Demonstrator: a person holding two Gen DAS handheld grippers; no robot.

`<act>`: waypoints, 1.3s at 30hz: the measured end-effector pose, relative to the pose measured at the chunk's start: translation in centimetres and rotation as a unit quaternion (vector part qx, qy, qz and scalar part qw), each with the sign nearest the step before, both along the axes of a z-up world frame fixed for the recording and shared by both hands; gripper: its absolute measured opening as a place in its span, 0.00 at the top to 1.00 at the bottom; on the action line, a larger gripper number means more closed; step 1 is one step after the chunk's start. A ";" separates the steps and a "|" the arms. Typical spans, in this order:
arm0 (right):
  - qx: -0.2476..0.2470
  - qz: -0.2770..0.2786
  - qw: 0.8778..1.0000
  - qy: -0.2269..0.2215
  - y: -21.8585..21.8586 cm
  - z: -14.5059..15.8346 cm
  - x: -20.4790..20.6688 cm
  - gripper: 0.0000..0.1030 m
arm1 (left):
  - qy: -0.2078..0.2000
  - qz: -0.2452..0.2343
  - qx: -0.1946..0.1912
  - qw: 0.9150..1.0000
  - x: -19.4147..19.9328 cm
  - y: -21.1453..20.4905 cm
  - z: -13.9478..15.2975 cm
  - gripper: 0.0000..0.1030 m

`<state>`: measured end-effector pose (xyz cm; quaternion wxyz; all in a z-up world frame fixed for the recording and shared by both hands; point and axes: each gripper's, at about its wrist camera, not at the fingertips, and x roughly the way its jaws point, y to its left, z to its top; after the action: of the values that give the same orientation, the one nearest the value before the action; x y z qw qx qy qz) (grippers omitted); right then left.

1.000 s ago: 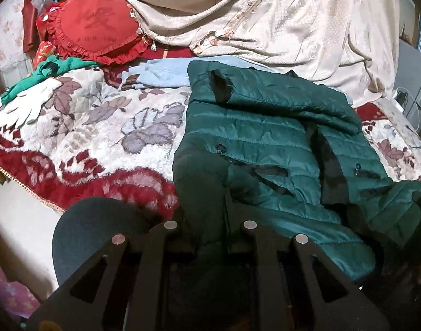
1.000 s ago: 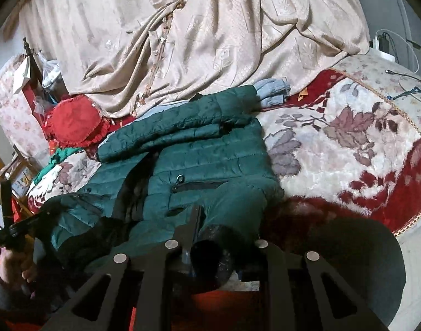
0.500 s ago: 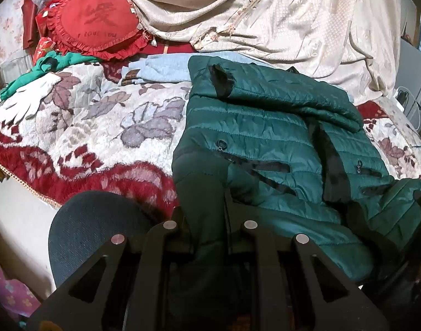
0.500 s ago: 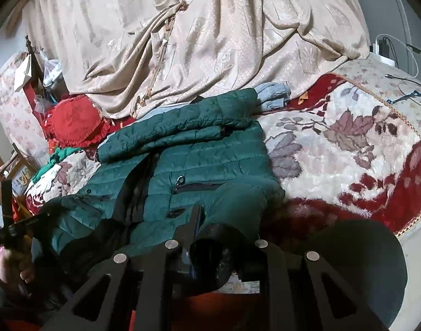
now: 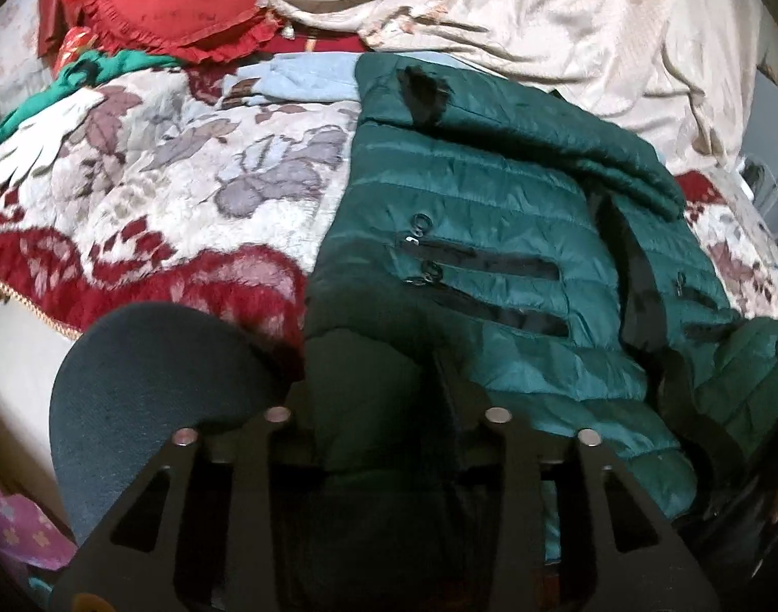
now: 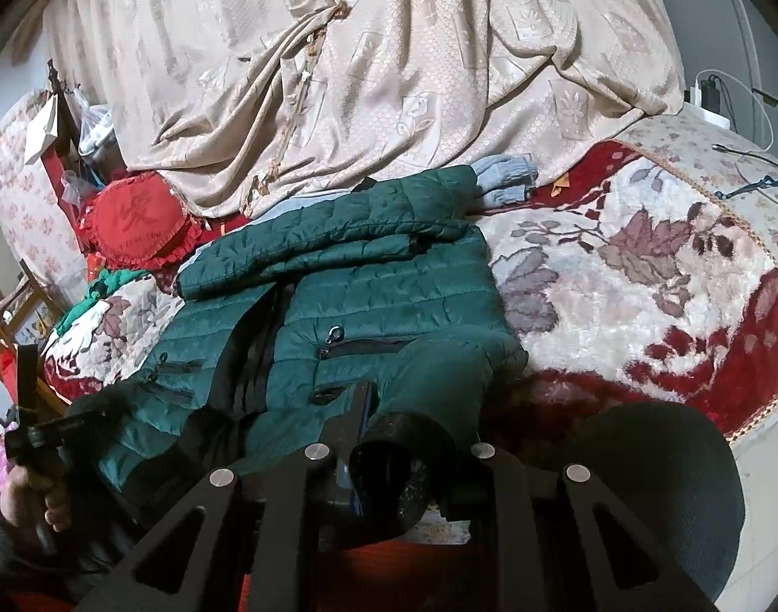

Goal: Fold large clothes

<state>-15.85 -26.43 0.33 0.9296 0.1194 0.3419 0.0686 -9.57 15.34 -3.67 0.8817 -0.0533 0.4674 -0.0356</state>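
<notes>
A dark green quilted jacket point(image 5: 496, 234) lies front up on a flowered red and white blanket point(image 5: 149, 204), its sleeves folded across the far end. It also shows in the right wrist view point(image 6: 368, 296). My left gripper point(image 5: 373, 387) is shut on the jacket's near left corner; the fabric hides the fingertips. My right gripper point(image 6: 394, 438) is shut on the jacket's near right corner, where a rolled black-lined cuff point(image 6: 399, 464) sits between the fingers. The left gripper and the hand holding it show at the left edge of the right wrist view point(image 6: 32, 438).
A beige patterned cloth point(image 6: 389, 76) is heaped at the back. A red heart cushion point(image 5: 180, 0), a green garment point(image 5: 83, 76) and a light blue garment point(image 5: 297, 76) lie at the far left. Cables and a charger point(image 6: 715, 102) sit at the far right.
Both grippers have moved slightly forward and up with the jacket's near corners, bringing the lower hem a little over the jacket body. The grips have not changed.
</notes>
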 end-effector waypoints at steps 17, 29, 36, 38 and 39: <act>-0.028 -0.020 0.999 -0.040 -0.5 1.6 -1.4 0.82 | -0.133 0.027 -0.056 0.989 -1.8 2.3 4.1 0.88; -0.057 -0.019 0.997 -0.052 0.6 3.6 0.1 0.82 | -0.107 0.023 -0.058 0.992 -0.3 2.1 3.2 0.88; -0.058 -0.049 0.993 -0.086 -0.5 4.7 1.9 0.82 | -0.147 0.017 -0.054 0.988 1.7 2.0 6.2 0.88; -0.062 -0.049 0.993 -0.092 -0.6 5.0 2.7 0.82 | -0.157 0.020 -0.054 0.986 2.9 1.7 7.0 0.88; -0.063 -0.050 0.992 -0.094 -0.7 5.0 3.2 0.82 | -0.158 0.021 -0.055 0.986 3.3 1.7 7.1 0.88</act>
<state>-12.61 -27.11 5.35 0.9657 0.0703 0.2498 0.0108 -6.25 17.03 3.46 0.9407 -0.1057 0.3183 -0.0505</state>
